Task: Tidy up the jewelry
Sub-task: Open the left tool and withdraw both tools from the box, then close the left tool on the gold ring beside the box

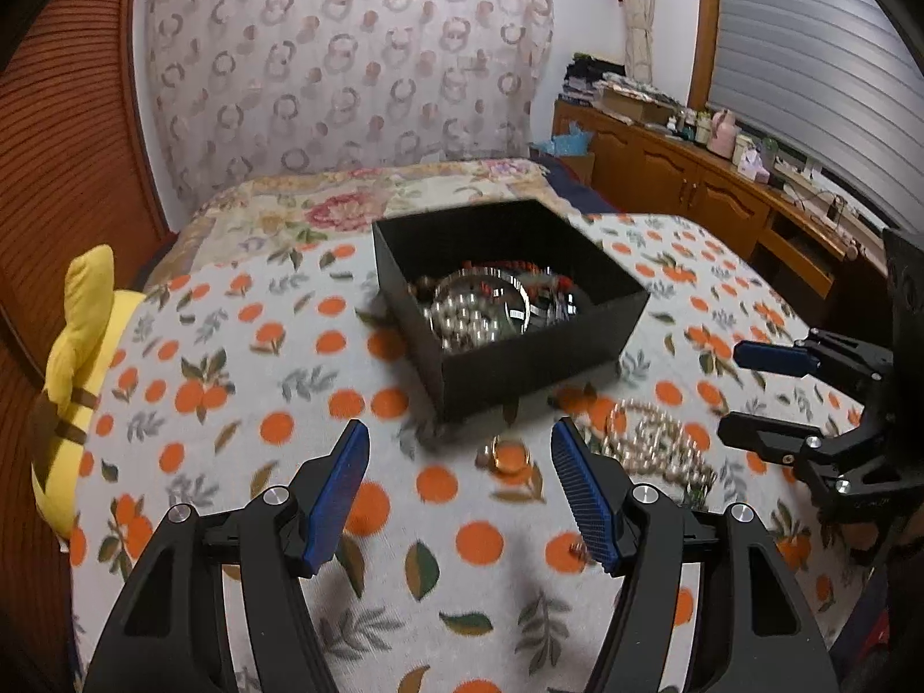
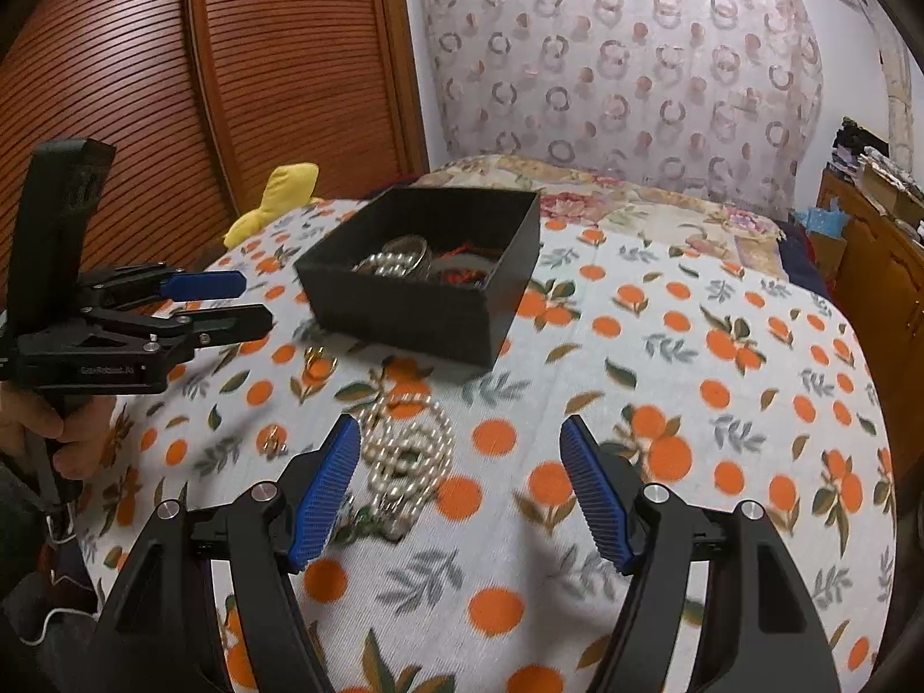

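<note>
A black open box (image 1: 543, 367) sits on the orange-print cloth and holds pearl beads, bangles and red beads (image 1: 491, 306); it also shows in the right wrist view (image 2: 404, 312). A pearl necklace (image 2: 407, 450) lies heaped in front of the box, just right of my right gripper's left finger; it also shows in the left wrist view (image 1: 658, 444). A gold ring (image 1: 508, 453) lies between box and left gripper. A small earring (image 1: 577, 548) lies by the left gripper's right finger. My left gripper (image 1: 462, 491) is open and empty. My right gripper (image 2: 456, 485) is open and empty.
A yellow plush toy (image 1: 75, 381) lies at the table's left edge. Small gold pieces (image 2: 271, 439) and a ring (image 2: 317, 358) lie left of the necklace. A bed with a floral cover (image 1: 358, 196) is behind; wooden cabinets (image 1: 693, 185) stand to the right.
</note>
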Available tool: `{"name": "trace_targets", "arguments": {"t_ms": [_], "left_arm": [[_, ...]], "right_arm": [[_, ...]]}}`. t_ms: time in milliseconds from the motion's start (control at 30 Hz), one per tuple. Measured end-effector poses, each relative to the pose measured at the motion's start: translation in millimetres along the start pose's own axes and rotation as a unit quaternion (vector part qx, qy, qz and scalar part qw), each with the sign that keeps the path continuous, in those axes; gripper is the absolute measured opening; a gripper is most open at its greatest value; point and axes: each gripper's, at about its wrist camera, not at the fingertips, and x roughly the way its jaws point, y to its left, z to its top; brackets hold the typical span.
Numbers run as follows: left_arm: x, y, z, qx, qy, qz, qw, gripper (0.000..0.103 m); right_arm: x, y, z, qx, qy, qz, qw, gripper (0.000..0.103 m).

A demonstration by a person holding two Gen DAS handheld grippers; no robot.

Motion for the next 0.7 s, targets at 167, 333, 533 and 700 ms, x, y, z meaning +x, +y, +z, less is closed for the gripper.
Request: {"name": "trace_targets", "arguments": {"t_ms": [167,333,533,700], "left_arm": [[11,-4,-9,0.003,0.020,-0.007,0.9998,0.063],[22,-8,-9,0.001,0.034,-0.024,0.9991,0.049],[31,-4,-3,-0.019,0.041,-0.038,0.9983,0.027],[38,0,1,-0.030,0.046,-0.039,0.9977,0.022]], "right_arm": [[-3,10,-12,-0.004,0.009,0.001,1.000,0.074],[-9,21,-20,-0.013,0.013,0.006,1.000,0.074],[-11,31,-20,-0.027,0.011,0.006,1.000,0.074],[-11,35,-20,-0.028,0.011,0.009,0.999,0.074]]}}
